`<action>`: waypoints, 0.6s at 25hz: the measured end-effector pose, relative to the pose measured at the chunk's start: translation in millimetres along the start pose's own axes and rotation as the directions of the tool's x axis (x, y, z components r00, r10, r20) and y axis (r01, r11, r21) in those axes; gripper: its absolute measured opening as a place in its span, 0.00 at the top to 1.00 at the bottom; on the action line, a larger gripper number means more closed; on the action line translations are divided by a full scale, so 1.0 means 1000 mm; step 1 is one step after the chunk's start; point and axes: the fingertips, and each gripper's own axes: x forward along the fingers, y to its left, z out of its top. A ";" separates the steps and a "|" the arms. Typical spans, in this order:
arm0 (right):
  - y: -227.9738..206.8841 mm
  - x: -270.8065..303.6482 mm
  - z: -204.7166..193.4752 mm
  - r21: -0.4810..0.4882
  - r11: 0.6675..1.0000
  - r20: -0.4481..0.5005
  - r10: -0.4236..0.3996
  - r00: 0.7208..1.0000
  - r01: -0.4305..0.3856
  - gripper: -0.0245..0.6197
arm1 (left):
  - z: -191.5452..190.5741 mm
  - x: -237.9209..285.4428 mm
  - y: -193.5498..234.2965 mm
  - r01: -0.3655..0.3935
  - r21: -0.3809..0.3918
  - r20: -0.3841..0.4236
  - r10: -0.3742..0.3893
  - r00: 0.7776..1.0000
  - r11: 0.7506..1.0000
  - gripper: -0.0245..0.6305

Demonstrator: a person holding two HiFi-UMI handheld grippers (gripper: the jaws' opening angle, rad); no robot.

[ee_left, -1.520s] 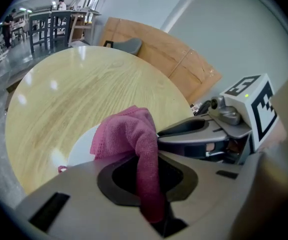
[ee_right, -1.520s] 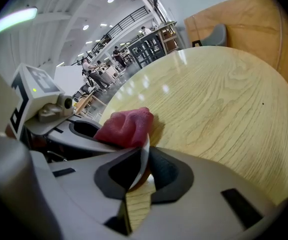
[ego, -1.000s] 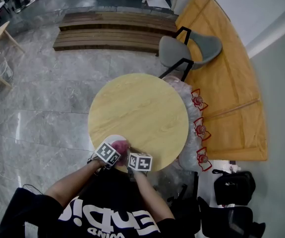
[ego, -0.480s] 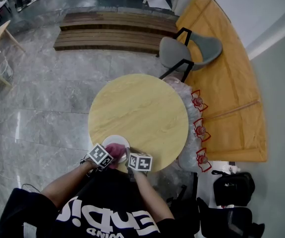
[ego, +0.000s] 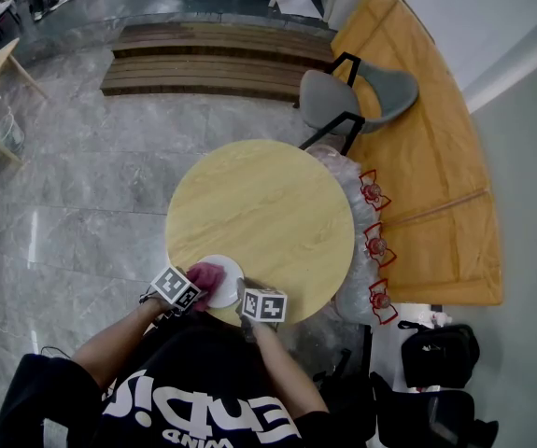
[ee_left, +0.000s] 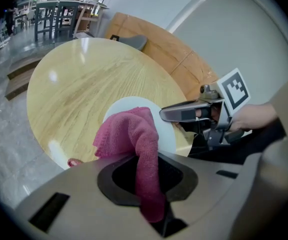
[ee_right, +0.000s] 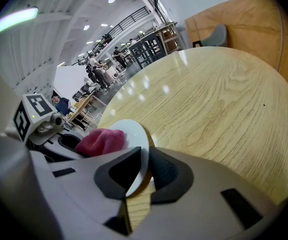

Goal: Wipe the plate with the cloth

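A white plate (ego: 225,283) lies near the front edge of the round wooden table (ego: 268,203). My right gripper (ego: 243,294) is shut on the plate's rim, and the right gripper view shows the rim (ee_right: 139,156) between its jaws. My left gripper (ego: 191,284) is shut on a pink cloth (ego: 204,275), which hangs out of the jaws (ee_left: 146,169) and bunches on the left part of the plate (ee_left: 128,106). From the left gripper view the right gripper (ee_left: 184,113) sits at the plate's far right edge. The cloth (ee_right: 99,141) covers the plate's left side.
A grey chair (ego: 357,91) stands beyond the table. Clear plastic bags with red handles (ego: 375,243) lean against the table's right side. Wooden benches (ego: 212,59) lie on the floor farther off. A black bag (ego: 441,351) sits at lower right.
My left gripper has slid left across the plate with the cloth, which uncovers more of the plate's right part. The right gripper and the plate have stayed put.
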 end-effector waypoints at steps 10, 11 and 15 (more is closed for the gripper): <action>0.001 -0.001 0.000 0.018 1.000 0.002 0.007 1.000 -0.007 0.86 | 0.011 -0.008 0.014 -0.034 0.001 0.023 0.034 0.999 0.999 0.87; 0.001 -0.001 0.000 0.022 1.000 0.003 0.007 1.000 -0.007 0.86 | 0.012 -0.007 0.014 -0.038 0.002 0.025 0.038 0.999 0.999 0.87; 0.001 -0.001 0.000 0.024 1.000 0.004 0.007 1.000 -0.007 0.86 | 0.020 -0.005 0.015 -0.050 0.023 0.029 0.049 0.998 0.998 0.87</action>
